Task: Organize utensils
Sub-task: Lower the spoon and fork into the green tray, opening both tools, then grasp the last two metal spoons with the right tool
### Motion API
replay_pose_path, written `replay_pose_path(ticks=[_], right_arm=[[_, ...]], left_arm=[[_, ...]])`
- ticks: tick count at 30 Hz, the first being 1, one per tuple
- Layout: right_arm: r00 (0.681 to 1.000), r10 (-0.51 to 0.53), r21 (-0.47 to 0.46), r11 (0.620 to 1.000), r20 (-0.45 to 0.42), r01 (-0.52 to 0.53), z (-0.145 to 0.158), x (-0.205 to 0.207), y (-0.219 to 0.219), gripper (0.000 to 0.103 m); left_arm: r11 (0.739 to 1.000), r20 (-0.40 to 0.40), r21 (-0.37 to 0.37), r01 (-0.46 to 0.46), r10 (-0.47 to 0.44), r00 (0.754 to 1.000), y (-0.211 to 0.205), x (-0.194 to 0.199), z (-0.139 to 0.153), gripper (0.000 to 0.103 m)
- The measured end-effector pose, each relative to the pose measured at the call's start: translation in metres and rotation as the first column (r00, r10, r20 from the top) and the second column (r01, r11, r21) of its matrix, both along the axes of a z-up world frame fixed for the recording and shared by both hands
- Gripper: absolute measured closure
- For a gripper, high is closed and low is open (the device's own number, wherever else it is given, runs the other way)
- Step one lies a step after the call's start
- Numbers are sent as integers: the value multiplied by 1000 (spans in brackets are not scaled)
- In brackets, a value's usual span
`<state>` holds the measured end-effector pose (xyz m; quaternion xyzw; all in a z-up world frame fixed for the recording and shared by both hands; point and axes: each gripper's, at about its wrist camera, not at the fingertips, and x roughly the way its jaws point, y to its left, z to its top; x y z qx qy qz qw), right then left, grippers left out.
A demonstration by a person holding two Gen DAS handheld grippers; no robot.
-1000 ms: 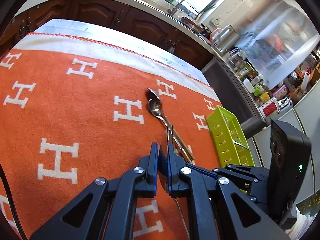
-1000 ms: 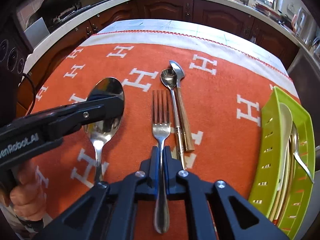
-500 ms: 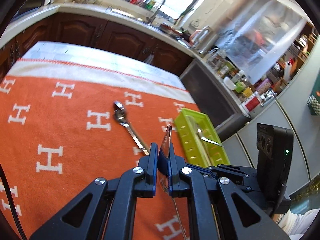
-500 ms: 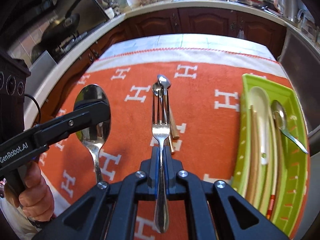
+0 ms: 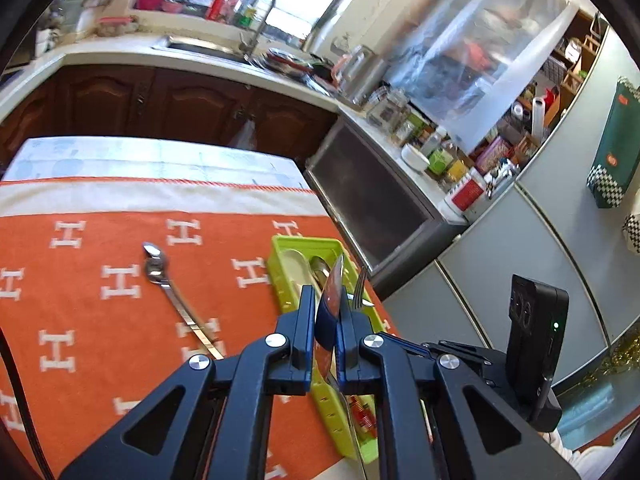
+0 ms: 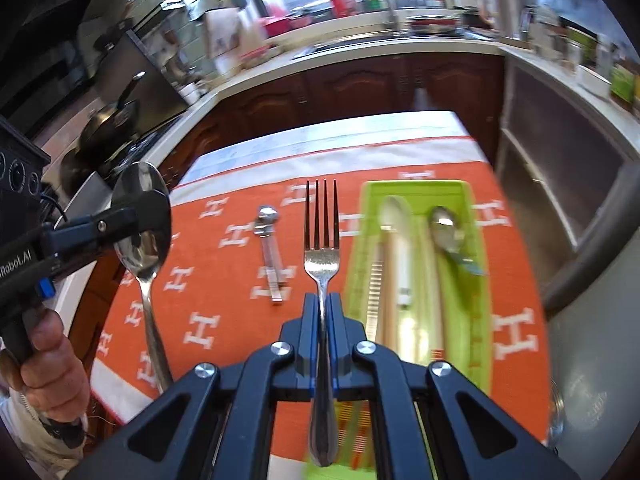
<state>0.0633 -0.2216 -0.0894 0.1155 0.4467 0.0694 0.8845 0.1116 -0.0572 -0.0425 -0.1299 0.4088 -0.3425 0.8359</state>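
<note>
My left gripper (image 5: 325, 312) is shut on a large steel spoon (image 5: 331, 296), held edge-on above the table; the spoon's bowl (image 6: 141, 216) shows at the left of the right wrist view. My right gripper (image 6: 323, 308) is shut on a steel fork (image 6: 322, 232), tines pointing away, held in the air just left of the green utensil tray (image 6: 478, 280). The tray (image 5: 280, 280) holds a white spoon (image 6: 396, 232), a steel spoon (image 6: 446, 232) and other long utensils. Two small spoons (image 6: 269, 236) lie together on the orange cloth (image 5: 80, 300).
The orange cloth with white H marks covers the table, whose far edge (image 5: 152, 156) is bare. Dark wooden cabinets (image 6: 360, 88) and a counter with a sink stand beyond. A dark appliance (image 5: 372, 200) stands right of the table. A pan (image 6: 108, 124) sits on the stove at left.
Both grippers have risen with their utensils and swung right toward the green tray. The fork and the large spoon are now well above the cloth.
</note>
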Motion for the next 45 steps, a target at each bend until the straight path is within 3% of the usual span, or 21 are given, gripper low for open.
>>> replay_pose_path(ticks=[6,14,16,18,21,26,30,34,40,45], right_arm=[[997,-67,-21,998,-45,66,-19,1,-31,99],[990,-109,-18,994,-92,108,-36,4,-48,98],[990,-110,-10,994,-86,110,-36,4,-51,98],[990,-114,-6,994,-78,114,-35,4,-52,98],[992,-107,4,994,-73,107,-33,6,-53,98],[994,-89,30,995,-66,91,-30,9,-49,98],[995,-90,40,995,-54,92,-25,11,-45,98],[996,-78,52,995,-39,80,-17,11,-38,98],[1000,-11,61,998,-17,12,-5,24,-14,98],[998,57,84,995,-27,-55,-3,49,9,98]], left_arm=[[998,-89,38,45,-41,995,-53,22,-31,97],[986,-165,154,71,-45,985,-100,43,-74,94],[983,-175,171,66,-36,984,-102,45,-78,87],[982,-168,177,60,-30,985,-101,44,-76,70],[983,-142,177,48,-23,990,-95,40,-66,58],[978,-105,207,15,7,994,-79,32,-50,53],[967,-86,252,-27,50,995,-67,27,-42,41],[943,-34,323,-79,96,995,-50,15,-30,39],[914,18,369,-171,176,984,-11,7,-18,30],[884,18,397,-245,260,966,29,17,-22,30]])
